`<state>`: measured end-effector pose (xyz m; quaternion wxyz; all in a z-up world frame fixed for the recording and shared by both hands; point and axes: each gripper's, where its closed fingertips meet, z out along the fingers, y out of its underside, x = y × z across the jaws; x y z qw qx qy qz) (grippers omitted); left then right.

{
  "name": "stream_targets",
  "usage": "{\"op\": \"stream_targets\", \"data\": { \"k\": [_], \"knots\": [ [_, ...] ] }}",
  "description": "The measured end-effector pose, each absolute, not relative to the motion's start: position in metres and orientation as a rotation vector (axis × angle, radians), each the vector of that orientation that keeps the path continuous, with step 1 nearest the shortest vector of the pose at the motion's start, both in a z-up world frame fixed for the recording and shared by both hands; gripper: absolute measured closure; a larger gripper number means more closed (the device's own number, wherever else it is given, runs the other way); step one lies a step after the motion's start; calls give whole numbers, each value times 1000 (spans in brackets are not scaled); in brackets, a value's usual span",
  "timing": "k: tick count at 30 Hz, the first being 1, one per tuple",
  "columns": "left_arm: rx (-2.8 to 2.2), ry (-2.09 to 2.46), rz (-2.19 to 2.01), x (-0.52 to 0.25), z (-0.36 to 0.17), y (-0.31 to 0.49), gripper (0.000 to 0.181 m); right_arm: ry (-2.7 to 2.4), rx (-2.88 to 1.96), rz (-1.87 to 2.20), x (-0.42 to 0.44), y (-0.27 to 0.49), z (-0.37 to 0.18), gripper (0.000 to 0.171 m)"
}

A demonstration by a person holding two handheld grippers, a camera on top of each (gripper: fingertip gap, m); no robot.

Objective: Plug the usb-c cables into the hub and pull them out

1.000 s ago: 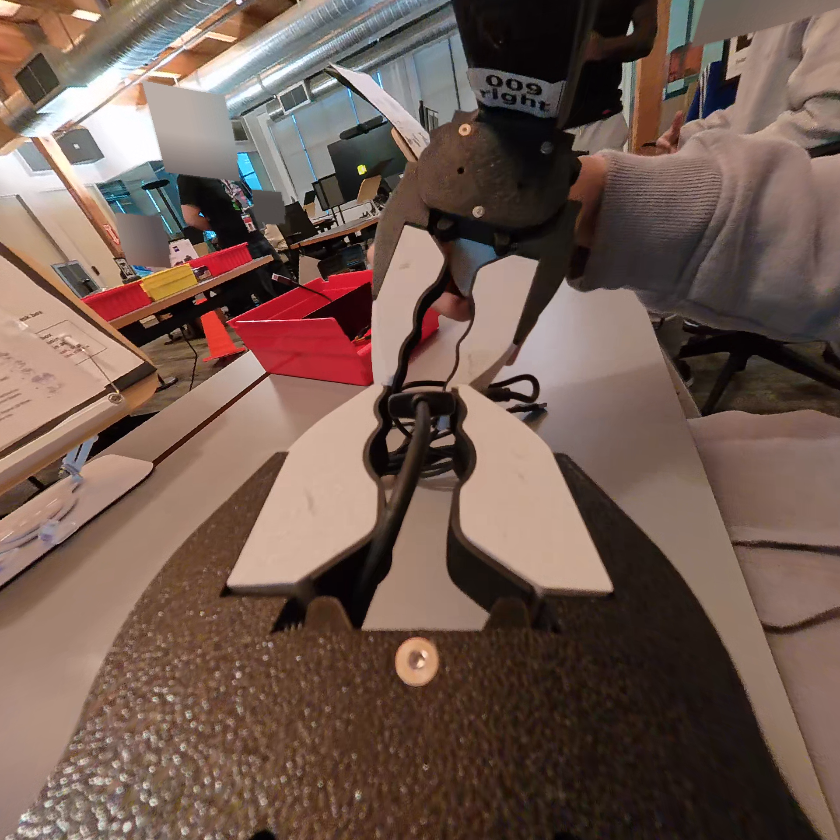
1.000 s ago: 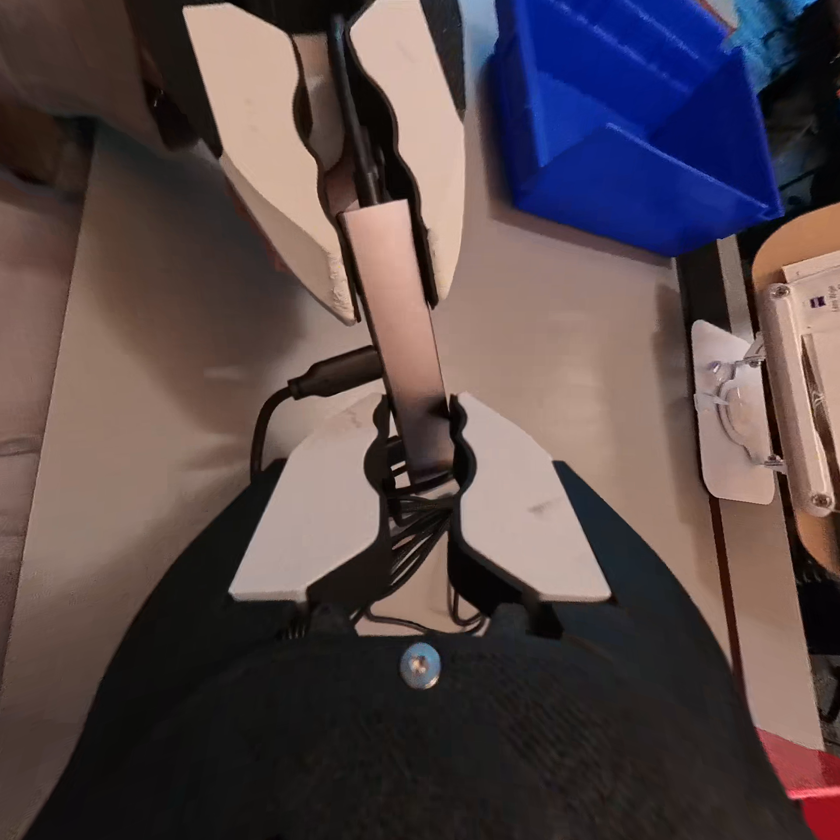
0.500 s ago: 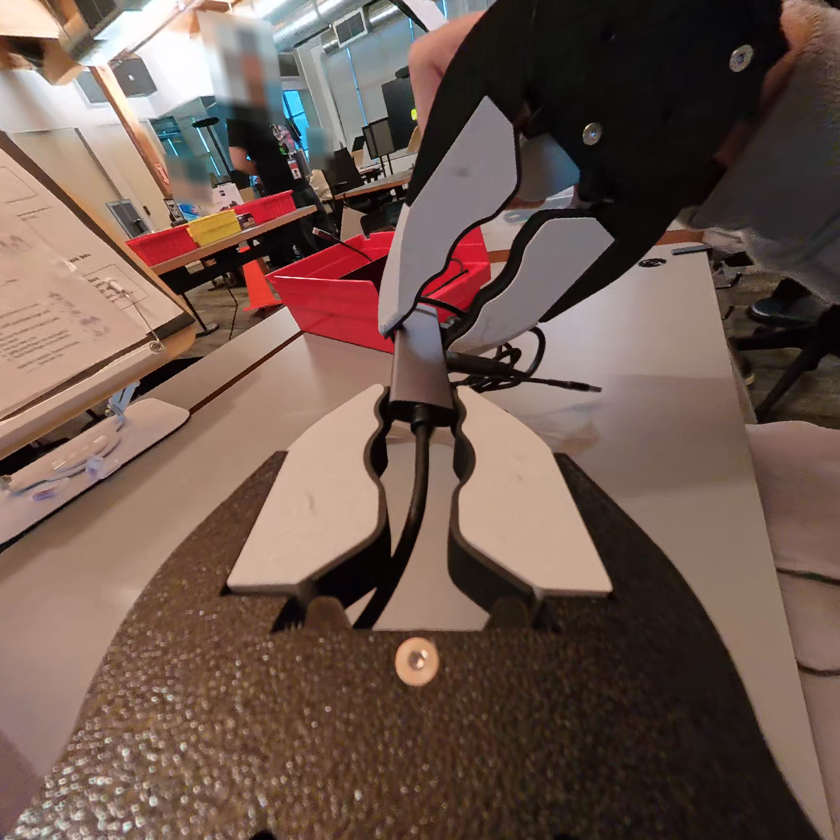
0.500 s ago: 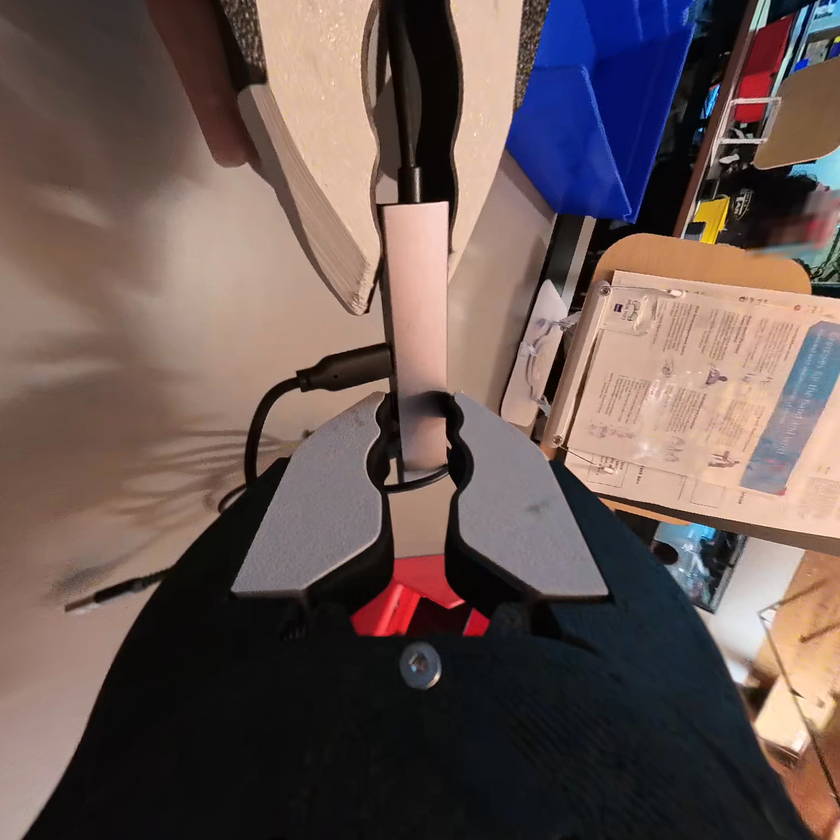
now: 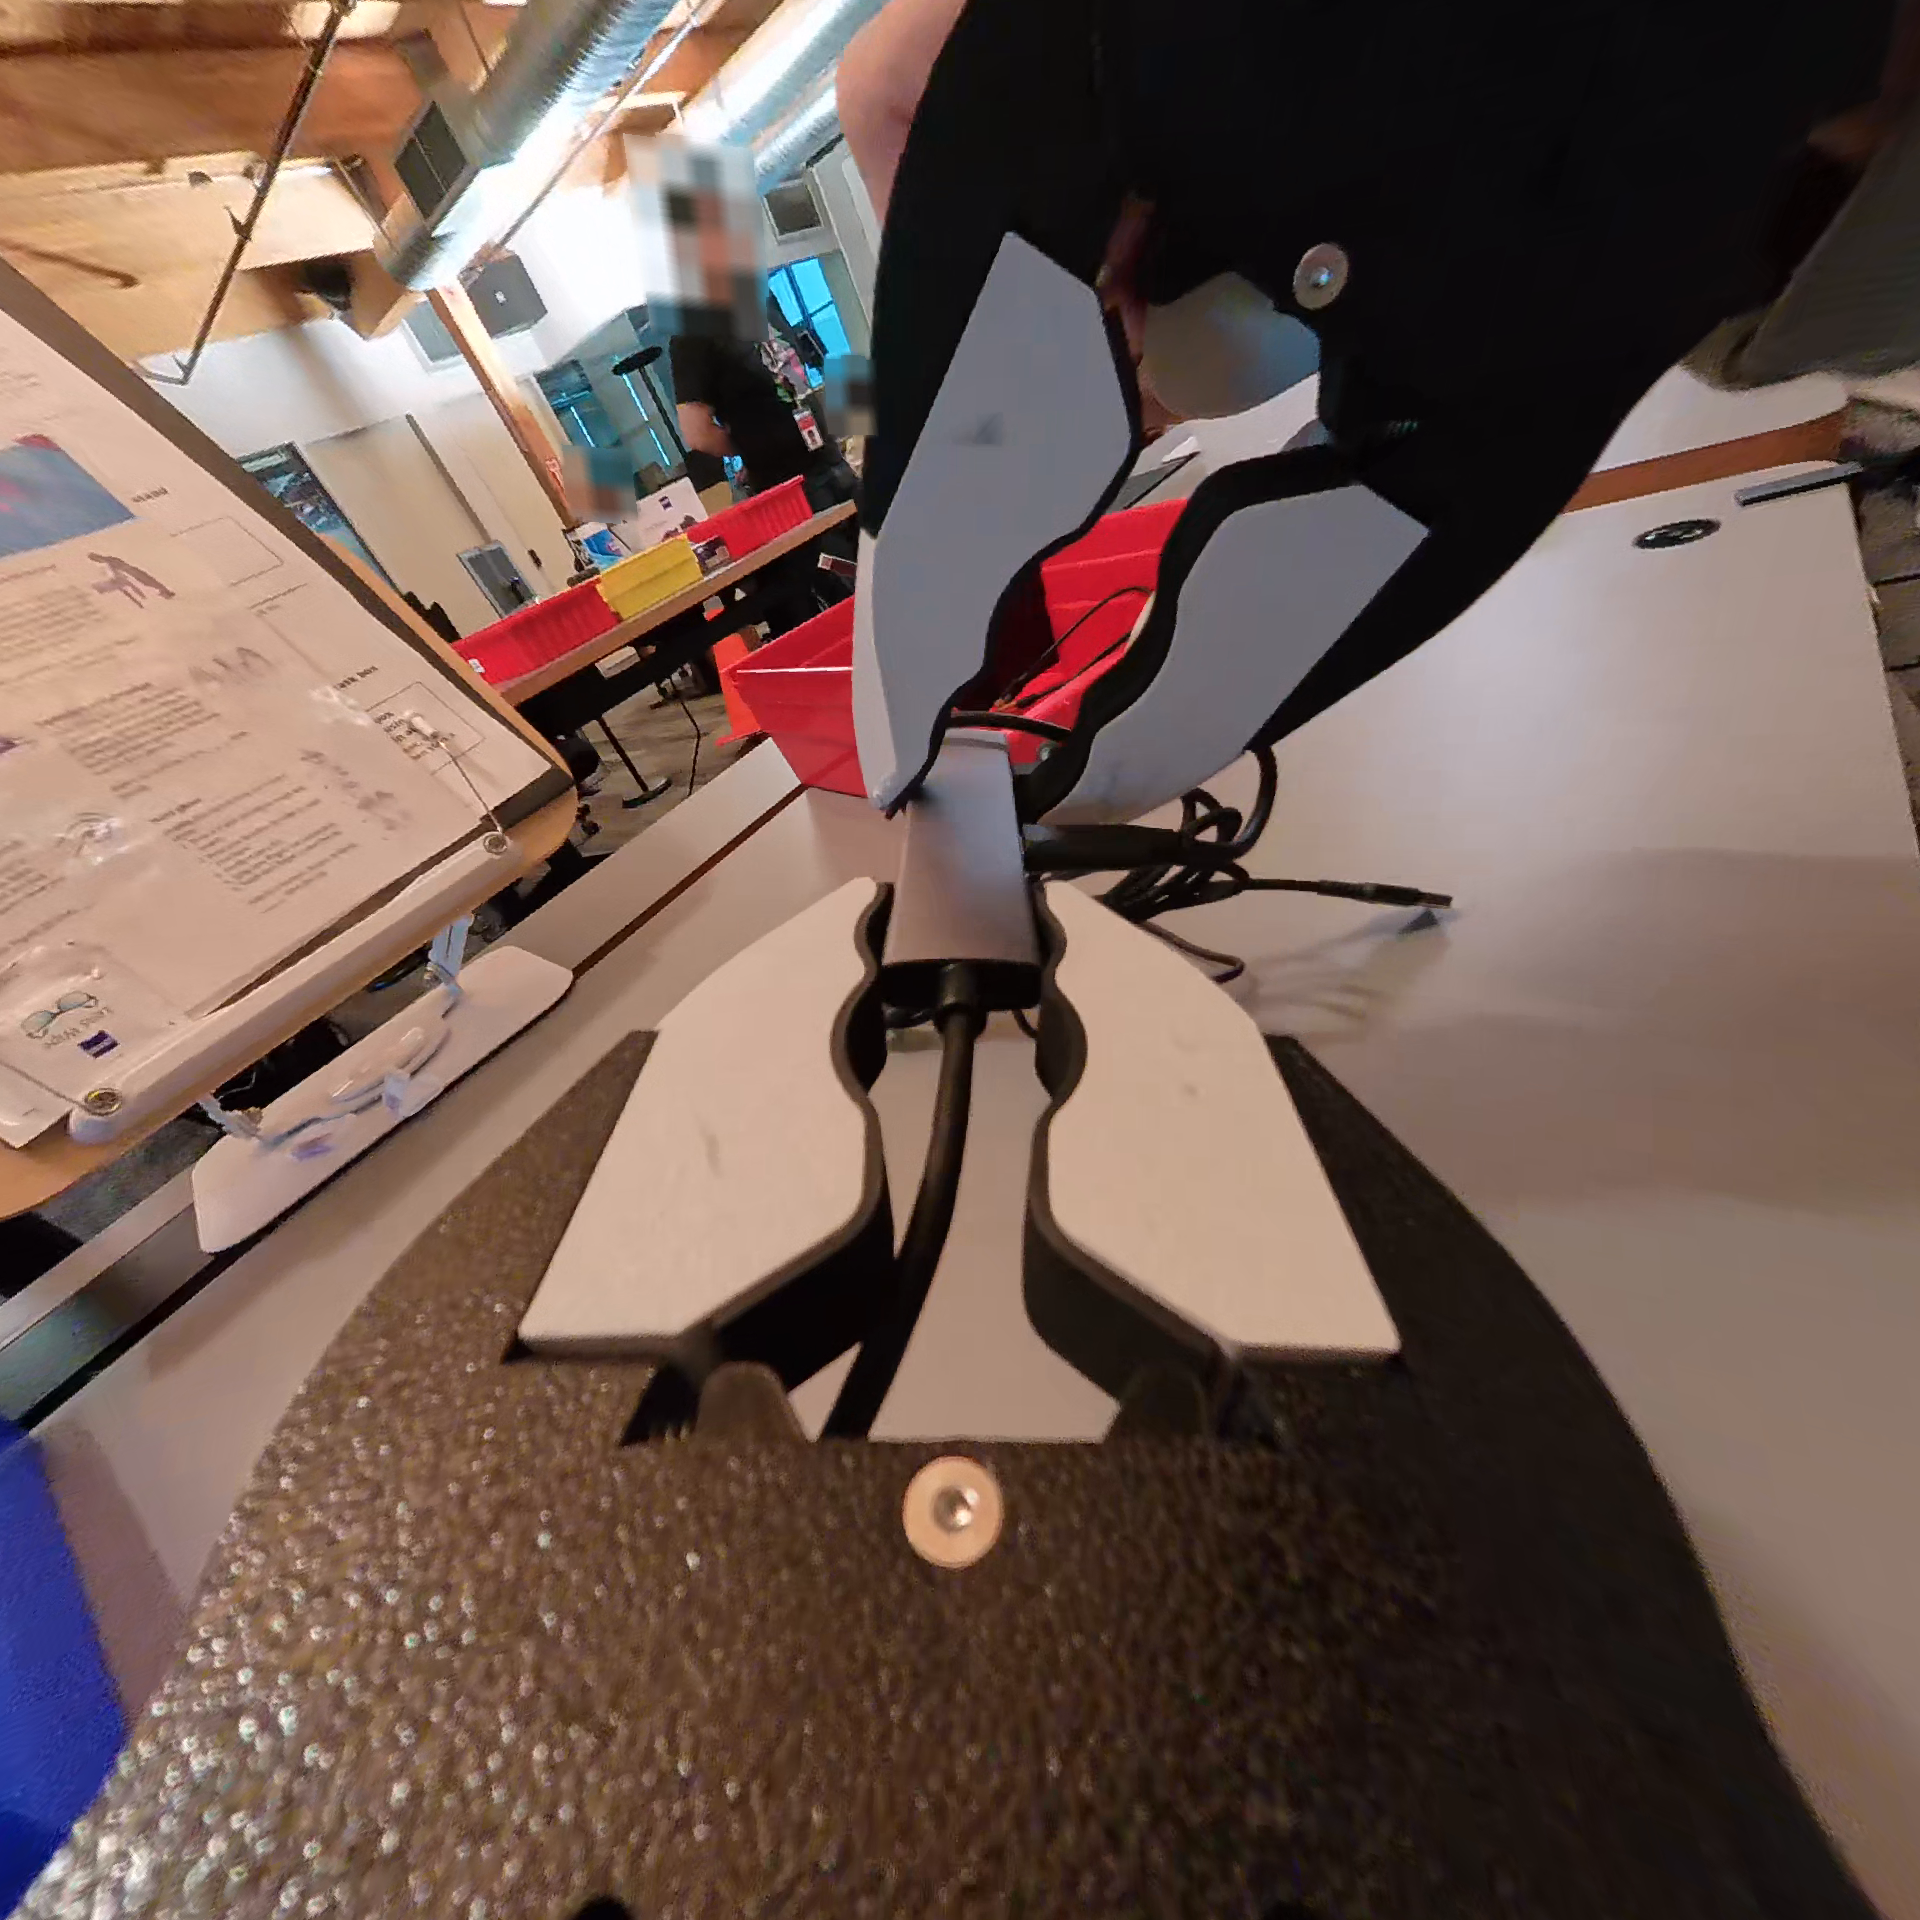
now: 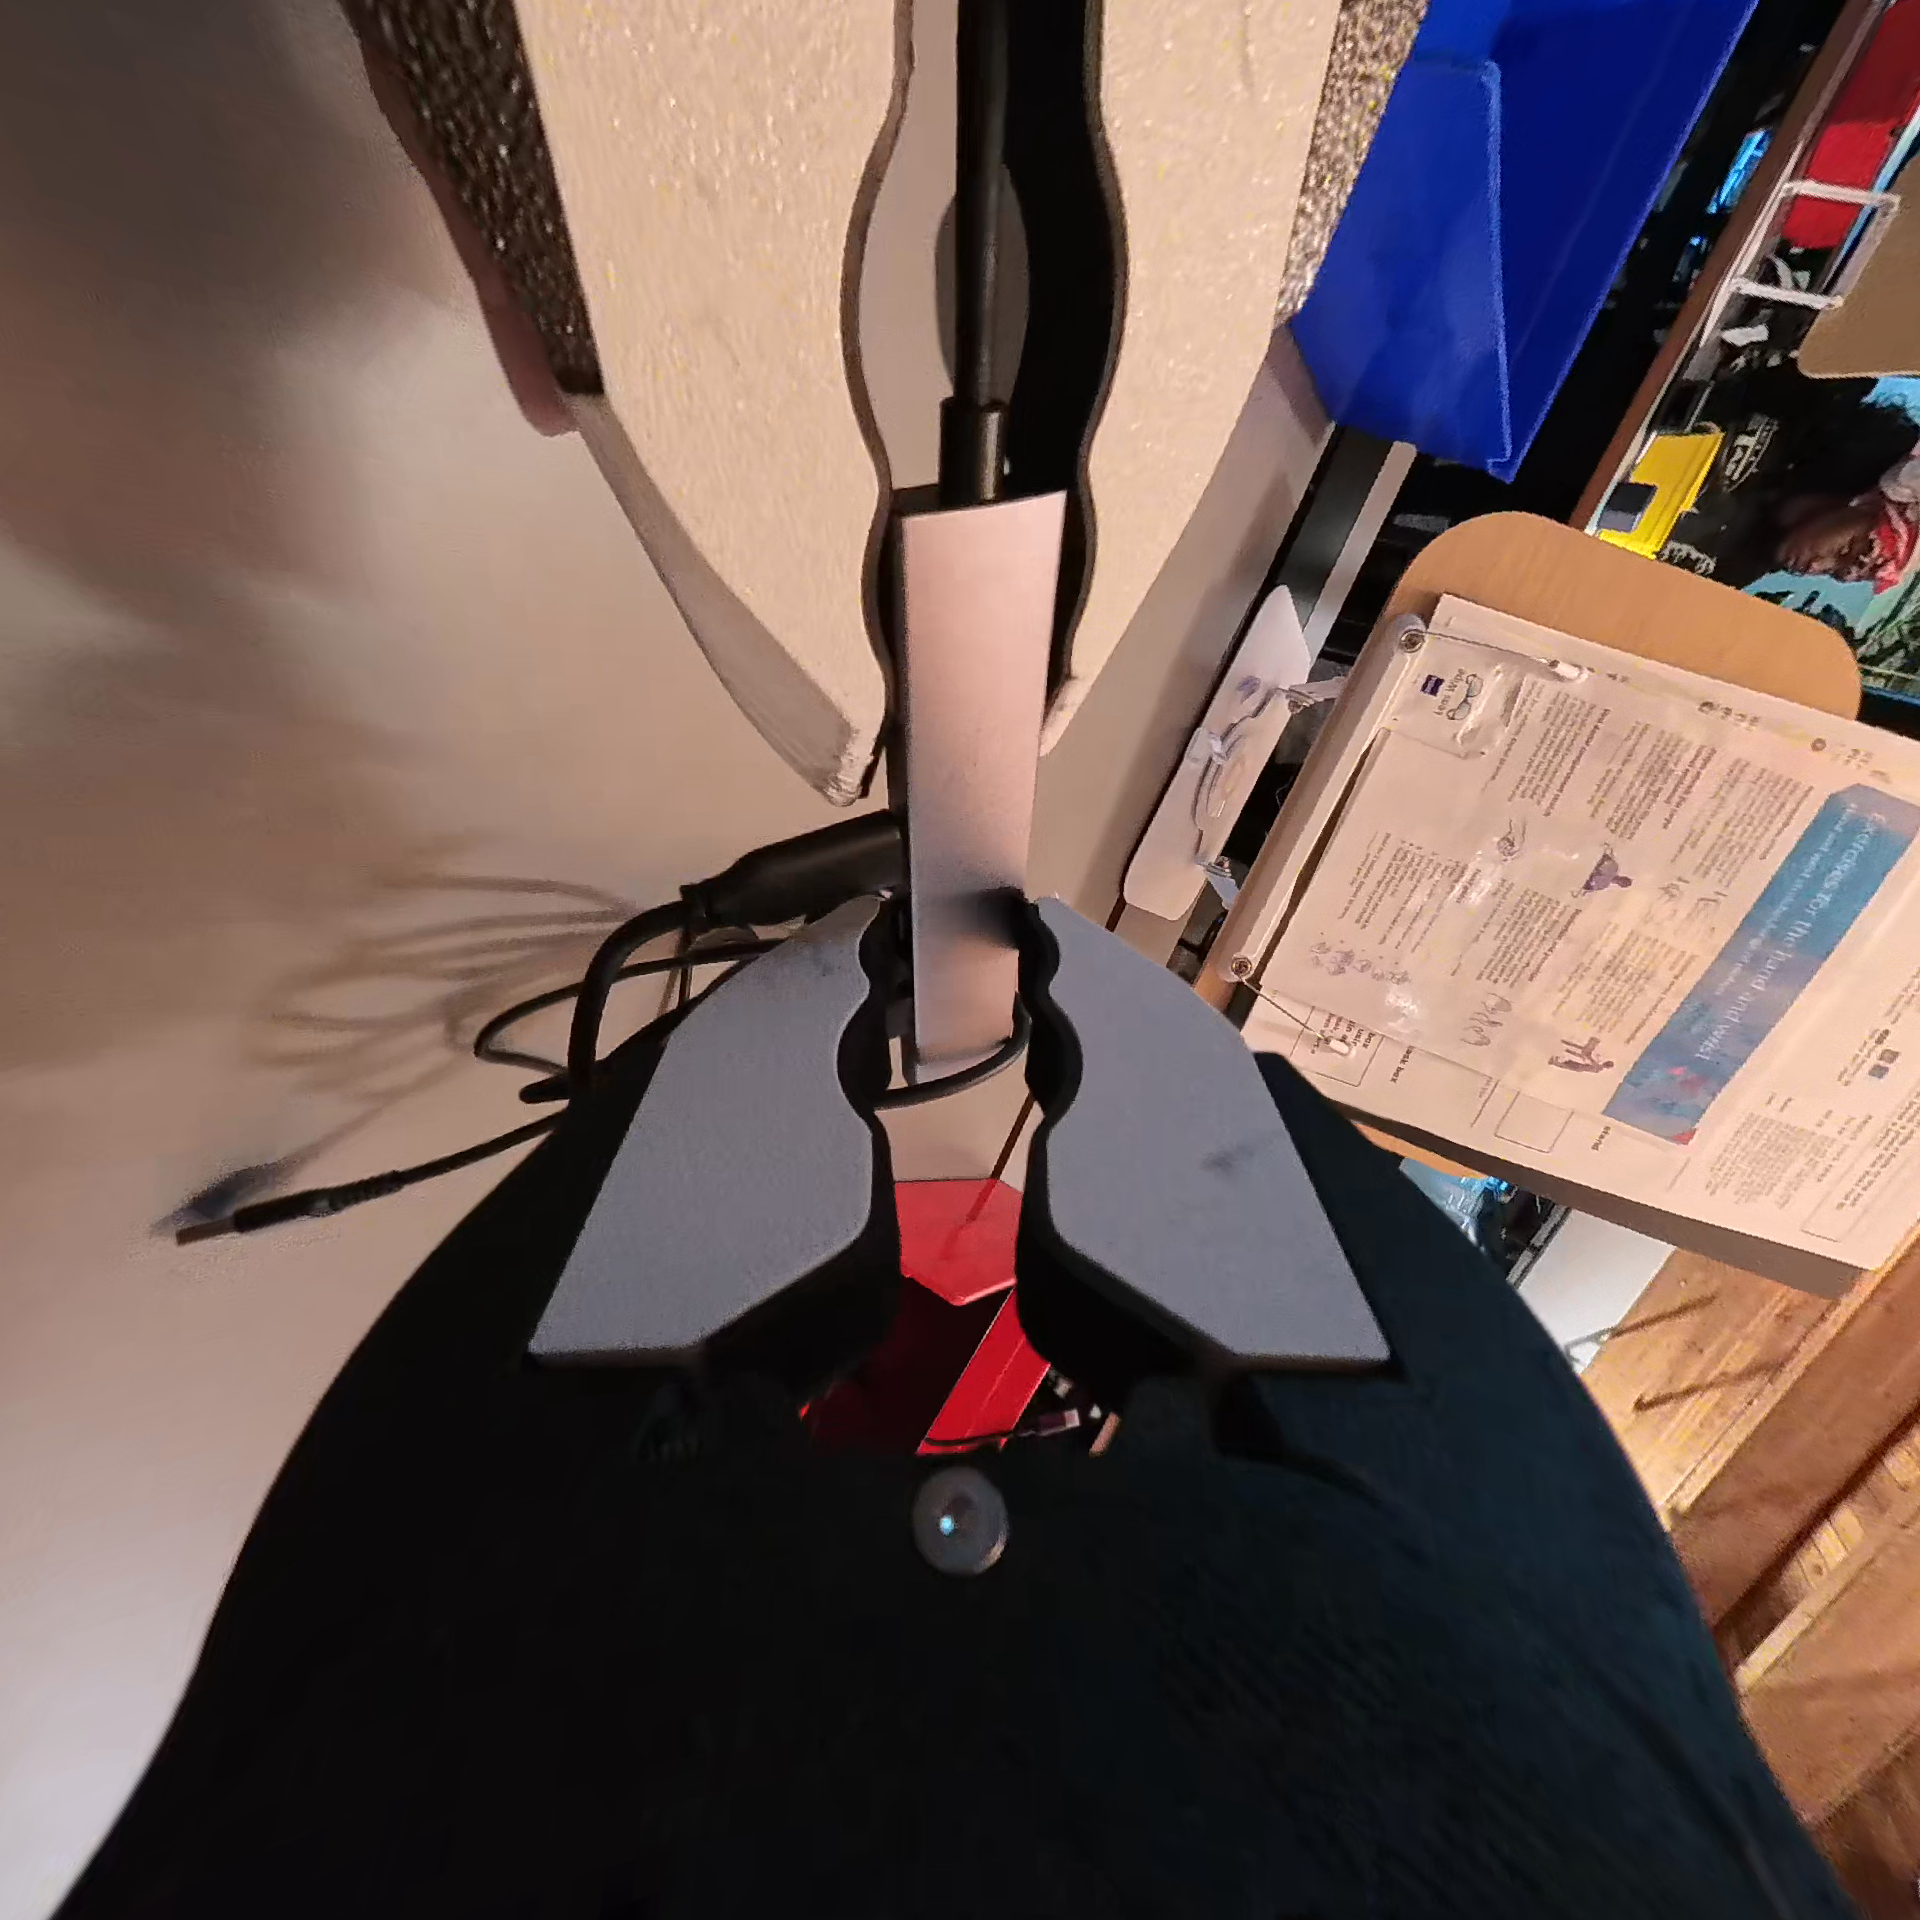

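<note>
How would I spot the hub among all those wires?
On the pale table, look where the two grippers meet. The hub is the flat grey metal bar held between both sets of jaws. Unlike the thin black cables beside it, it is rigid and rectangular.

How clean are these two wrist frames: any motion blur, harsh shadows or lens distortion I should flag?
Left wrist view: hub and left gripper sharp; fisheye bends the table edges; mosaic patches in the background. Right wrist view: table left of the hub smeared with streaky cable shadows; loose plug soft; right gripper dim.
</note>
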<state>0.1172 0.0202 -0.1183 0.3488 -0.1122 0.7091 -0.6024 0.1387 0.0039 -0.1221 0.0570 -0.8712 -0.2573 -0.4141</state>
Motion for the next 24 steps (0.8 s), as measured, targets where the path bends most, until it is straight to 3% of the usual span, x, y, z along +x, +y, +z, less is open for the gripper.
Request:
{"op": "stream_targets", "data": {
  "k": [10,17,24],
  "knots": [
    [-393,1836,-1640,121,-117,28,158,-662,-2538,-1215,141,10,-117,150],
    [-602,1765,-1681,140,-122,51,158,96,-2140,-877,118,4,-81,135],
    [-639,1685,-1692,144,-117,60,158,497,-1766,-687,119,30,-96,145]
  ]
}}
